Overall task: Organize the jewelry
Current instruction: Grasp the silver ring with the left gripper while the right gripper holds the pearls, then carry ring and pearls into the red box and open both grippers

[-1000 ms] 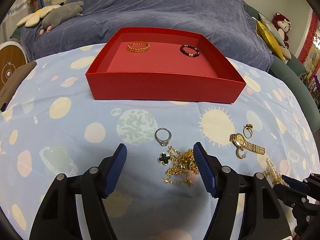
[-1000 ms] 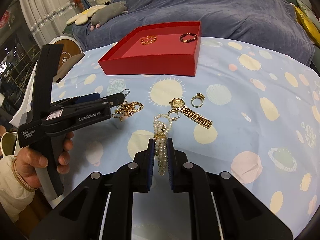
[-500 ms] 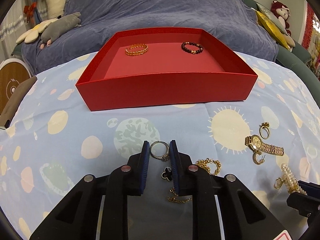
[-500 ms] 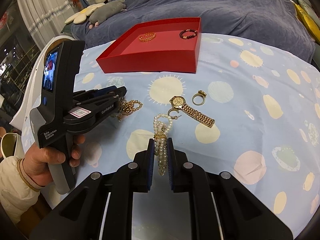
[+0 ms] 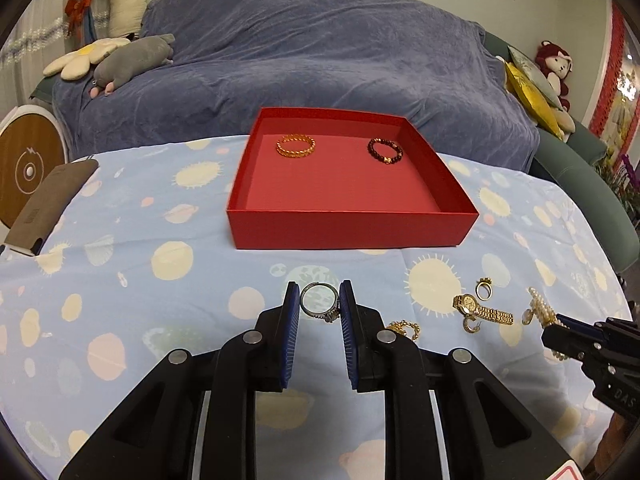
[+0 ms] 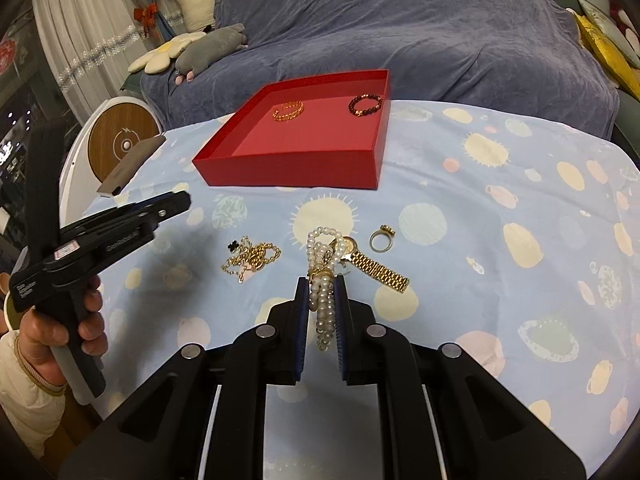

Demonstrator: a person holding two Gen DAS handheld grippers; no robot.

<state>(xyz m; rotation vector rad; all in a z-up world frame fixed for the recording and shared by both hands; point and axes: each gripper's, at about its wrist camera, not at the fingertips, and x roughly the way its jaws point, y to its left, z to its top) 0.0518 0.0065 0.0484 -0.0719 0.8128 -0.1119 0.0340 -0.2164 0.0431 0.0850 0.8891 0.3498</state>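
My left gripper is shut on a silver ring and holds it above the tablecloth, in front of the red box. The box holds a gold bracelet and a dark bead bracelet. My right gripper is shut on a pearl necklace that lies partly over a gold watch. A gold ring and a gold chain with a black clover lie on the cloth. The left gripper also shows in the right wrist view, lifted off the table.
A blue patterned cloth covers the table. A blue-covered sofa with plush toys stands behind it. A brown pouch lies at the table's left edge, beside a round wooden disc.
My left gripper closed on the silver ring and lifted it away from the gold chain, rising and pulling back from the box. My right gripper stayed shut on the pearl necklace.
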